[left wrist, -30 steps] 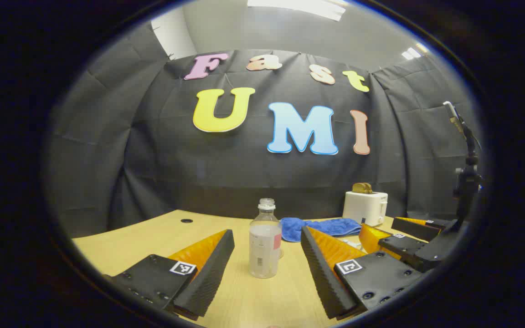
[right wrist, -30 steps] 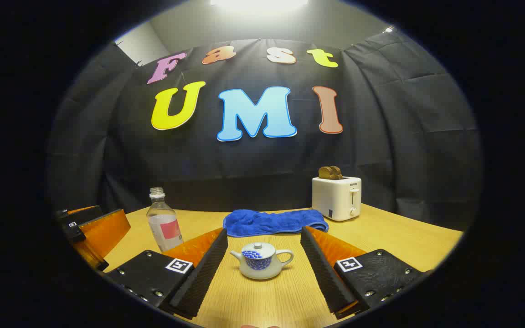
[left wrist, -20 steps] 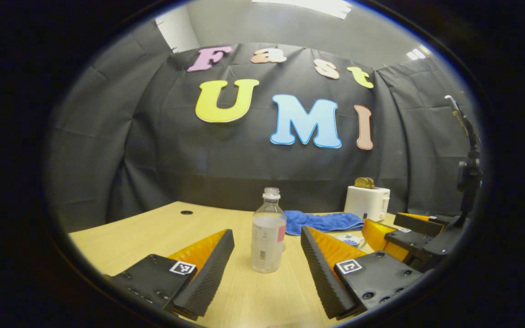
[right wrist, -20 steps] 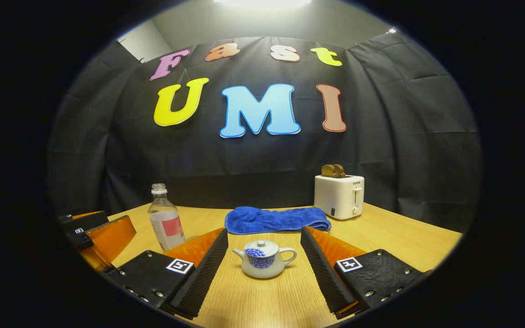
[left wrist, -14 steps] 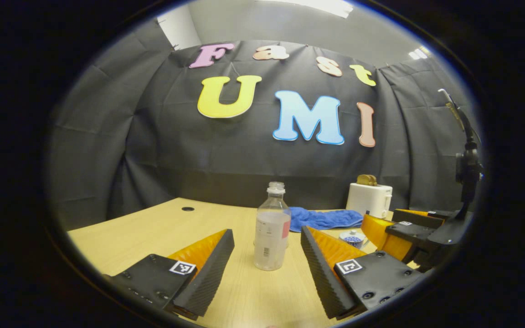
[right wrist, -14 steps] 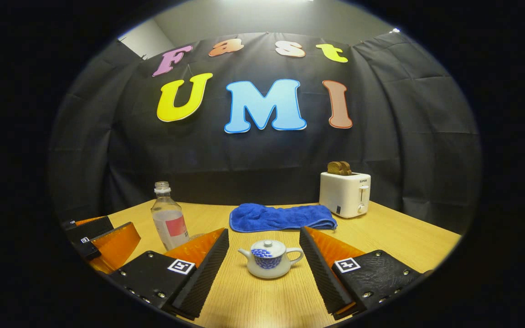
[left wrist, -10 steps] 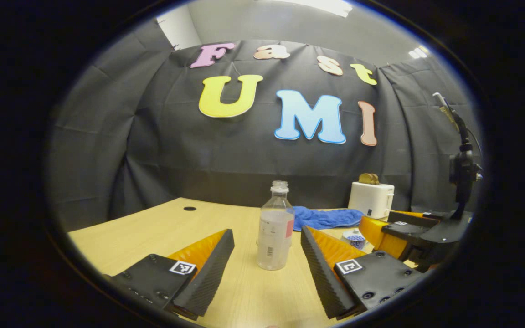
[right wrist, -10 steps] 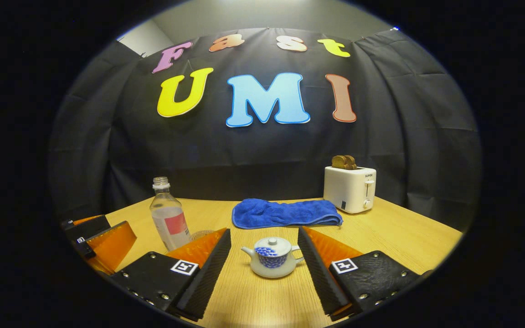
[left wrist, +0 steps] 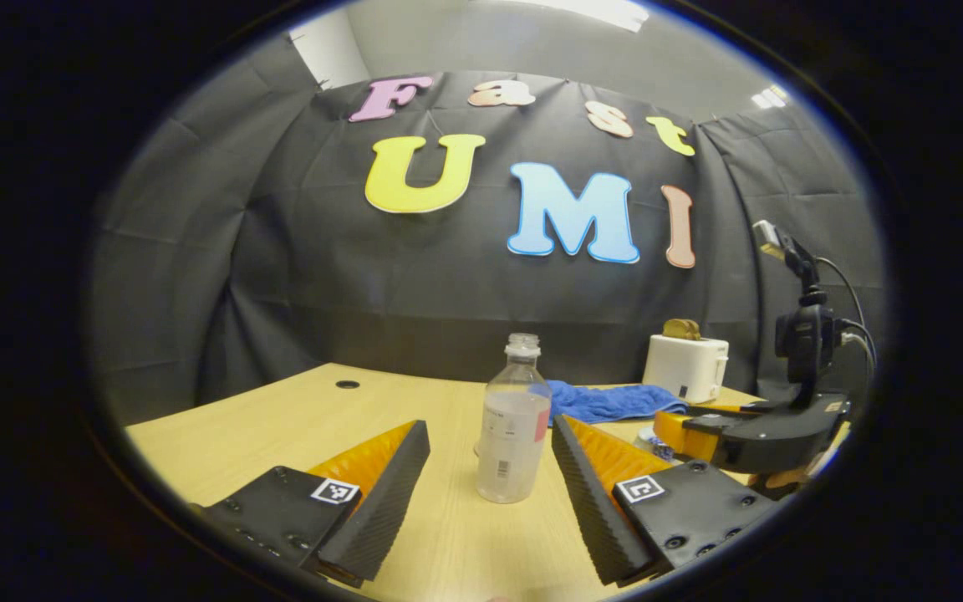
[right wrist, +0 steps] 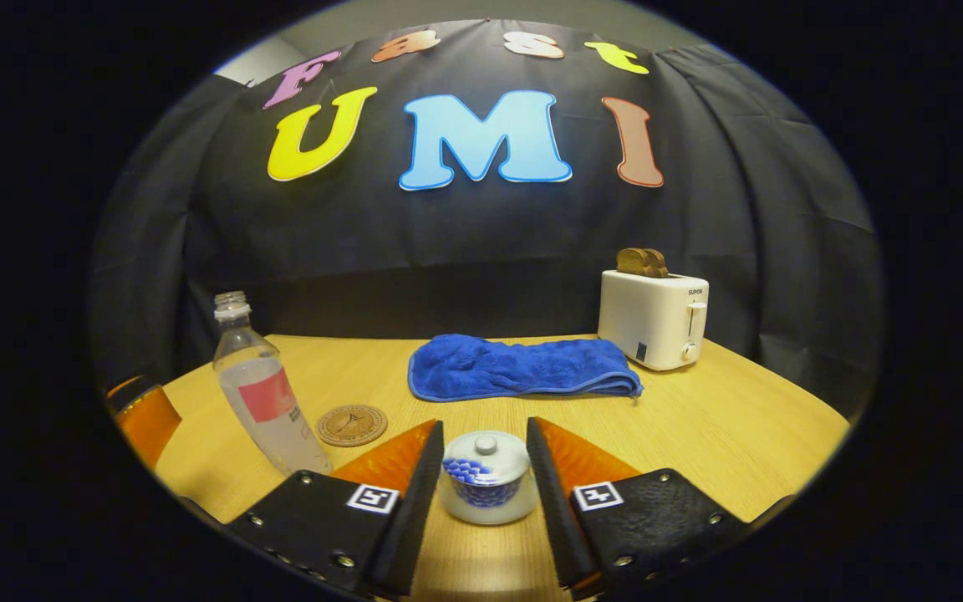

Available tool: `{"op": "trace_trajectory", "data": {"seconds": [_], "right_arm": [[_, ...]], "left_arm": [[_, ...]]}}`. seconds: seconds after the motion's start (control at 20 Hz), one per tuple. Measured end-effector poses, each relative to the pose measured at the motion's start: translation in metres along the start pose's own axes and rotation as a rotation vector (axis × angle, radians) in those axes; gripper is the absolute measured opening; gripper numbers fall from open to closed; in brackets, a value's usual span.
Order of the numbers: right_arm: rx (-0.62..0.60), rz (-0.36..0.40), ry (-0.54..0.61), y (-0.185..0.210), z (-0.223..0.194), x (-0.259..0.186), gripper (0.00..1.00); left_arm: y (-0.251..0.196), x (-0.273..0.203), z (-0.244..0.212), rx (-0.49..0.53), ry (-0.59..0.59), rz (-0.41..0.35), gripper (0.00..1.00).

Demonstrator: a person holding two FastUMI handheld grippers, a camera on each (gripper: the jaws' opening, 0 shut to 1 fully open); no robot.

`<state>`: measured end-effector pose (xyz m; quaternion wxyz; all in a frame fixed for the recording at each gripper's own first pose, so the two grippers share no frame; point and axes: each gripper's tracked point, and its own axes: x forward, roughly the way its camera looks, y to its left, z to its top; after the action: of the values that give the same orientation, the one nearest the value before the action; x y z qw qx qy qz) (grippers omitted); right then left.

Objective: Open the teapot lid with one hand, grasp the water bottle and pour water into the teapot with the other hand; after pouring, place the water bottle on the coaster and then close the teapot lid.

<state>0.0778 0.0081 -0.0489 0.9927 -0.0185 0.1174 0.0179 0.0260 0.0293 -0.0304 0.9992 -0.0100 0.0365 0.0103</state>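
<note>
Left gripper (left wrist: pixel 490 464): jaws wide, bottle (left wrist: pixel 514 422) between them, gaps both sides.
Right gripper (right wrist: pixel 484 472): teapot (right wrist: pixel 486 489) snug between fingers.
Behind teapot: bare table (right wrist: pixel 724 435), then towel (right wrist: pixel 523 369), toaster (right wrist: pixel 653 318).
Beside bottle: coaster (right wrist: pixel 352 425) close.

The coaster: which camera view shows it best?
The right gripper view shows it best: the coaster lies flat on the table, round and unobstructed, beside the water bottle. In the left gripper view I cannot make it out.
</note>
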Motion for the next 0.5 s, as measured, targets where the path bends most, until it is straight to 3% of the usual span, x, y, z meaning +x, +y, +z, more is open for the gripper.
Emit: {"op": "trace_trajectory", "data": {"seconds": [0.05,0.25,0.35,0.5], "right_arm": [[-0.012,-0.001,0.003,0.001,0.000,0.005,0.56],[-0.046,0.007,0.009,0.002,-0.005,0.012,0.56],[-0.058,0.002,0.004,0.003,-0.005,0.016,0.36],[-0.084,0.006,-0.001,0.004,-0.004,0.018,0.34]], "left_arm": [[0.000,0.002,-0.003,-0.003,0.002,-0.002,1.00],[0.001,0.011,-0.008,-0.012,0.014,-0.008,1.00],[0.003,0.014,-0.010,-0.015,0.017,-0.007,1.00],[0.004,0.017,-0.011,-0.020,0.021,-0.008,1.00]]}}
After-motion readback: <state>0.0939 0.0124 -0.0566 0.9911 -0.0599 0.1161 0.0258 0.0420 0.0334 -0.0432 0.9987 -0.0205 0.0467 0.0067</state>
